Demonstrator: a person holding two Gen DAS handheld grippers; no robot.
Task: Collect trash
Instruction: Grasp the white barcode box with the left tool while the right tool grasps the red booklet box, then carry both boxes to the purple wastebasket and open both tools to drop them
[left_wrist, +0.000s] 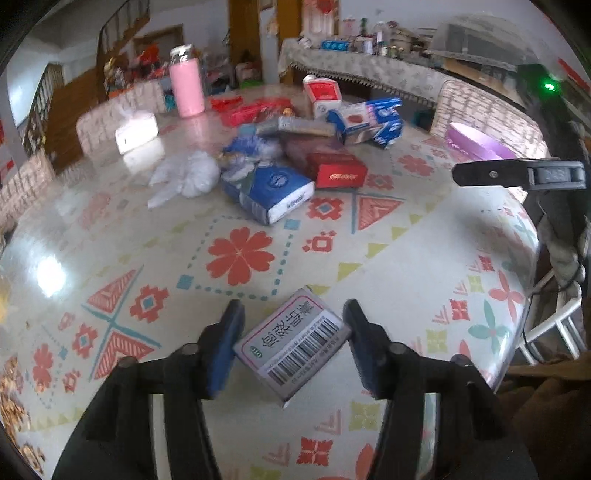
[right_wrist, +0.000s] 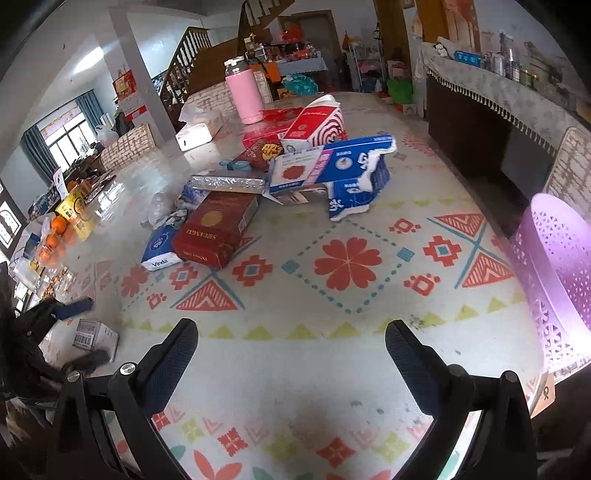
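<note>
Patterned table under everything. Purple basket at its right edge. Trash heap mid-table: red carton, blue tissue packs, torn boxes, pink bottle behind. Left gripper near edge, fingers clamped on grey box, tilted. Right gripper over bare cloth, fingers spread apart, nothing between.
</note>
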